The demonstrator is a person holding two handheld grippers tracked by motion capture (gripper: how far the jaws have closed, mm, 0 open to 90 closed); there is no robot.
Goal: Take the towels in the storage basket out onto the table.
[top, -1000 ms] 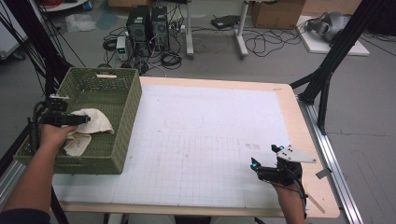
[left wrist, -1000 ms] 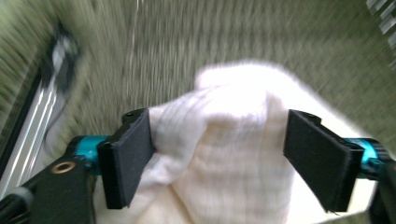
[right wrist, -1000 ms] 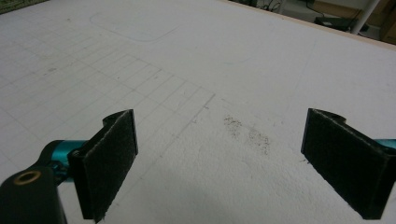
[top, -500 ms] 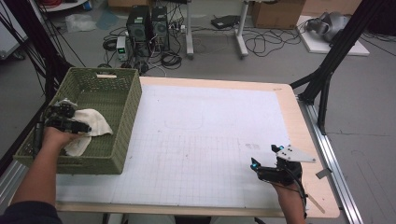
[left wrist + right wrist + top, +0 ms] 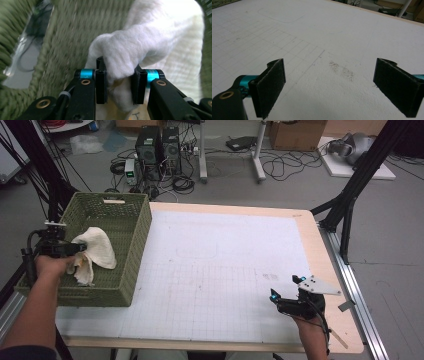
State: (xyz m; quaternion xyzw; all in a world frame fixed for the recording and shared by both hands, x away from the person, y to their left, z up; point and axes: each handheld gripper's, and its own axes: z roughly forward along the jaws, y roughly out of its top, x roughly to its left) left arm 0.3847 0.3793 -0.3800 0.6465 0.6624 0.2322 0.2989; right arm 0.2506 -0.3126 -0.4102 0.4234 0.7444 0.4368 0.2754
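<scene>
A white cloth [image 5: 97,251] lies bunched inside the green woven basket [image 5: 131,232] at the table's left. My left gripper [image 5: 79,249] reaches into the basket from its left side; its jaws have just been closing and now pinch a fold of the white cloth [image 5: 125,60] between the pads, with the left gripper [image 5: 119,86] shut on it. The cloth's gripped part stands a little raised. My right gripper [image 5: 286,289] rests low over the white gridded mat near the table's front right. In its own view the right gripper [image 5: 329,87] stands wide open, with bare mat between the jaws.
The white gridded mat [image 5: 220,265] covers most of the wooden table [image 5: 320,245]. Black frame legs [image 5: 350,205] rise at the right edge. Computers [image 5: 157,145] and cables [image 5: 280,167] sit on the floor beyond the far edge.
The left gripper's jaws have closed on the cloth in the basket, and the cloth now rises in a peak. The right gripper has stayed where it was.
</scene>
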